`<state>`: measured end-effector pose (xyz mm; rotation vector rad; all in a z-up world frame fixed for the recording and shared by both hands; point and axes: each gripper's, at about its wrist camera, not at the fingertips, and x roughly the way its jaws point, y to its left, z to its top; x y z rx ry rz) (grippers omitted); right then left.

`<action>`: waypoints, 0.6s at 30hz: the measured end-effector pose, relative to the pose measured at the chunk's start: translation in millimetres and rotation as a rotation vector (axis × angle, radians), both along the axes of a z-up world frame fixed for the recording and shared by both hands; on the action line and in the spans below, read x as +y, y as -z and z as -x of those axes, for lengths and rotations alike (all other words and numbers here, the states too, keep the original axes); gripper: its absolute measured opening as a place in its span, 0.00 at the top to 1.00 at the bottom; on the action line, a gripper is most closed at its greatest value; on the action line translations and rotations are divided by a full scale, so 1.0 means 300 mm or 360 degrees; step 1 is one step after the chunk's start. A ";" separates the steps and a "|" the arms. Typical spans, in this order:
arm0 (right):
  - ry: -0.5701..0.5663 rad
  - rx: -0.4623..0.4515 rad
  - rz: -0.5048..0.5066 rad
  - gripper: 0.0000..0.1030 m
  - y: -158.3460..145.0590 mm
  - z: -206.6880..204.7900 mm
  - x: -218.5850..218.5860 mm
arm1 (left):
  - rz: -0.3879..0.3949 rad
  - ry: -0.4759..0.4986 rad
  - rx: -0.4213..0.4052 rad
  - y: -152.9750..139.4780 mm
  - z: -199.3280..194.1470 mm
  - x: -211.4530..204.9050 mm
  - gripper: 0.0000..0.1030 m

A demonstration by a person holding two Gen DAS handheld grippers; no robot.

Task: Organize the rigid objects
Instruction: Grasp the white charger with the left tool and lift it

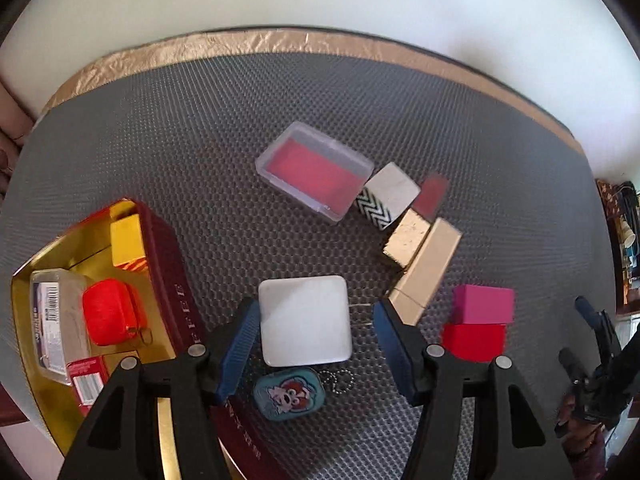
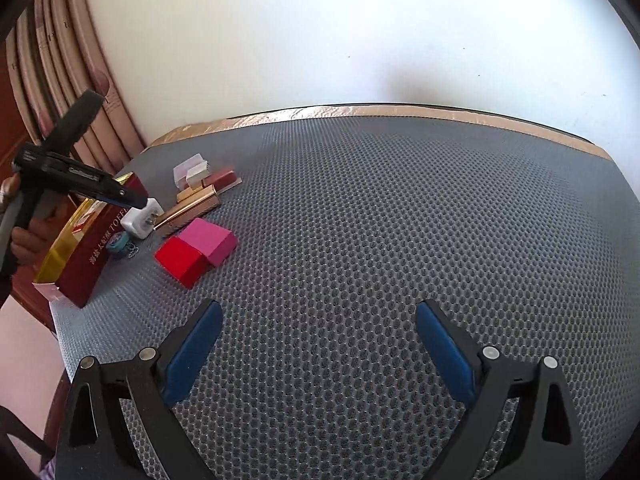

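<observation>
My left gripper [image 1: 314, 320] is open, its blue fingers on either side of a white square charger plug [image 1: 305, 320] on the grey mat; the left finger is close to it, the right one apart. The plug also shows in the right wrist view [image 2: 142, 218] under the left gripper. A dark red tin with a gold inside [image 1: 168, 280] stands at left and holds a yellow block [image 1: 126, 240], a red pouch [image 1: 108, 316] and a clear packet [image 1: 56, 320]. My right gripper [image 2: 320, 348] is open and empty over bare mat.
On the mat lie a clear case with a red insert [image 1: 316, 170], a chevron-patterned block [image 1: 386, 194], gold boxes [image 1: 424, 268], a dark red stick [image 1: 430, 196], a pink block [image 1: 484, 304] on a red block [image 1: 474, 342], and a teal cartoon keychain [image 1: 288, 394].
</observation>
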<state>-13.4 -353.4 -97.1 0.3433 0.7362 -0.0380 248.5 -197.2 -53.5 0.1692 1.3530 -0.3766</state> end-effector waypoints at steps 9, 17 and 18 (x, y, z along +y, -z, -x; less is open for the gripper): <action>-0.0017 0.0037 0.0003 0.06 0.009 -0.014 0.009 | 0.0044 0.0002 0.0000 0.050 -0.015 0.019 0.50; -0.0129 0.0047 -0.0001 0.06 0.002 -0.039 0.022 | 0.0215 -0.0120 -0.0060 -0.039 0.070 0.102 0.50; -0.0166 0.0043 0.0003 0.06 -0.008 -0.051 0.029 | 0.0240 -0.0115 -0.0081 -0.065 0.092 0.108 0.50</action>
